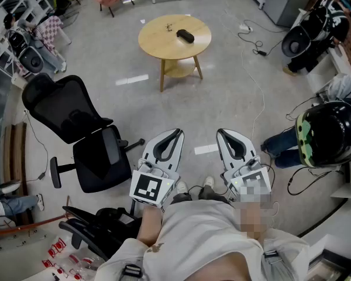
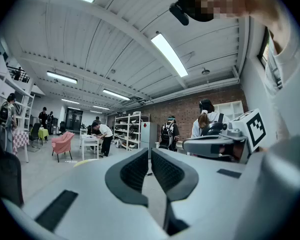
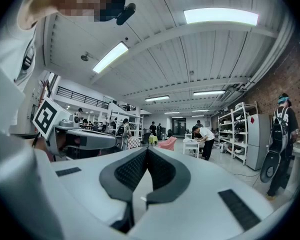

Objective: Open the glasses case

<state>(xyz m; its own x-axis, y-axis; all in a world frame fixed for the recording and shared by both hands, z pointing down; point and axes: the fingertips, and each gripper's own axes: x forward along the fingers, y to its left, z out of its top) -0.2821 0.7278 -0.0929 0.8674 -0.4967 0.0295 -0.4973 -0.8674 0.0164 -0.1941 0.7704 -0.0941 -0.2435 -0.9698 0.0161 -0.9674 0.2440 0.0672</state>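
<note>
Left gripper view shows the left gripper with its two dark ribbed jaws brought together at the tips and nothing between them. In the right gripper view the right gripper is the same: jaws closed tip to tip and empty. Both look out level over an open workshop with shelving and people standing far off.

In the head view the two grippers sit side by side close to the person's body, just above the person's shoes, left one on the left and right one on the right, a gap of floor between them. Each carries its cube with square markers at the near end and points away toward the far side of the room.

The glasses case, a dark oblong and closed, lies on the round wooden bench far ahead, well apart from both grippers, with a broad stretch of grey floor in between. It sits near the middle of the bench top, roughly in line with the left gripper. A small item lies just beside it on its far left, too small to make out.

A black office chair stands to the left of the grippers, and a person in a dark helmet is at the right edge.
</note>
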